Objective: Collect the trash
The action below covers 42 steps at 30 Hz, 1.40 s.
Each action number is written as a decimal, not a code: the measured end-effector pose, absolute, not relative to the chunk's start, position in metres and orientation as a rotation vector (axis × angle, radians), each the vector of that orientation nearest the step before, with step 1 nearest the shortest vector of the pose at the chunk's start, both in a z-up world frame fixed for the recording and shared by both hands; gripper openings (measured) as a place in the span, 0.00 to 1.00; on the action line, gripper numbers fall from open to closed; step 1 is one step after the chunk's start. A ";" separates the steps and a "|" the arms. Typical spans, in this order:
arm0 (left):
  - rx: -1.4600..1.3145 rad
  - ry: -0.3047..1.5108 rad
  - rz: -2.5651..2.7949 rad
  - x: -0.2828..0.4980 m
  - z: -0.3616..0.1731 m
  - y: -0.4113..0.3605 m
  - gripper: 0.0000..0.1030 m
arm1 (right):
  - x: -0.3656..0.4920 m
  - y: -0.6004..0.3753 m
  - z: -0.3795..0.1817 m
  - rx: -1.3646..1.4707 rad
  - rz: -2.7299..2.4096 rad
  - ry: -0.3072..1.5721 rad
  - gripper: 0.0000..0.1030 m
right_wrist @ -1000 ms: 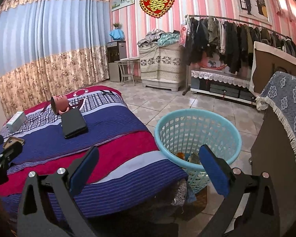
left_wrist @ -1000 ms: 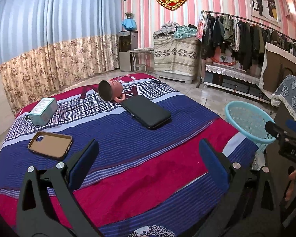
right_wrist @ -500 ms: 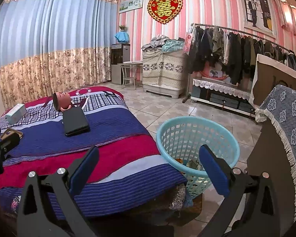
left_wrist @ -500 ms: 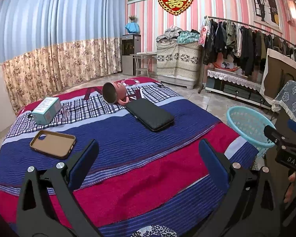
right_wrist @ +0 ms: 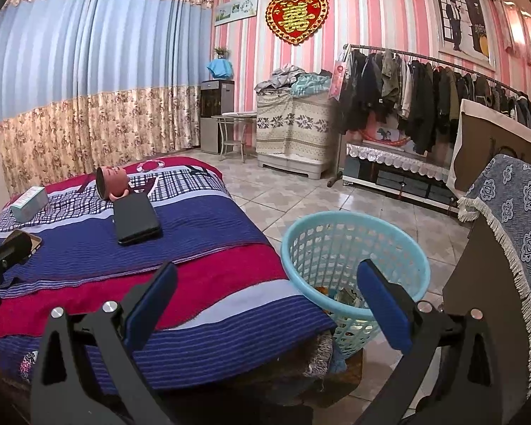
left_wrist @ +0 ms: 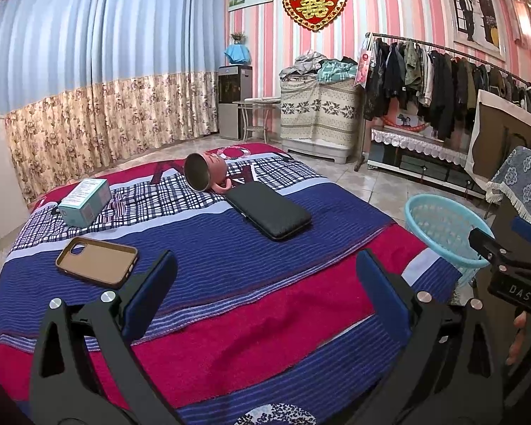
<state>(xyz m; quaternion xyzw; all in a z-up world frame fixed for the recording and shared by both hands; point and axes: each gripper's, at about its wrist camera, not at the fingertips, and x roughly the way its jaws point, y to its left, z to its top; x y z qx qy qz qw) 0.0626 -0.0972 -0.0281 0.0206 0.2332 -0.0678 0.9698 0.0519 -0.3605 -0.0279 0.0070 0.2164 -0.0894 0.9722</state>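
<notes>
A light blue plastic basket [right_wrist: 354, 244] stands on the floor by the bed's right edge, with some trash in its bottom [right_wrist: 343, 295]; it also shows in the left wrist view [left_wrist: 442, 226]. My left gripper [left_wrist: 265, 290] is open and empty above the near part of the bed. My right gripper [right_wrist: 265, 297] is open and empty, held above the bed's corner and the basket. On the striped bedspread [left_wrist: 230, 318] lie a tipped pink mug [left_wrist: 205, 173], a black case [left_wrist: 269, 209], a brown phone case [left_wrist: 95, 262] and a small teal box [left_wrist: 85, 202].
A dark cabinet with a blue patterned cloth [right_wrist: 513, 233] stands close on the right. A clothes rack [right_wrist: 424, 85], a covered chest [right_wrist: 293, 124] and a water dispenser [right_wrist: 216, 113] line the far wall. Tiled floor [right_wrist: 301, 191] lies between them and the bed.
Both grippers have drawn back and risen a little, so the bed and the basket look slightly smaller and lower. Both stay open and empty. The things on the bed have not moved.
</notes>
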 end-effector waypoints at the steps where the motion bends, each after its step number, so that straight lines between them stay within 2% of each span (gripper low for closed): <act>1: 0.043 0.469 -0.134 0.062 -0.028 -0.097 0.95 | 0.052 -0.361 -0.028 0.015 -0.179 0.436 0.96; 42: 0.046 0.439 -0.131 0.058 -0.020 -0.101 0.95 | 0.057 -0.370 -0.015 0.021 -0.154 0.416 0.96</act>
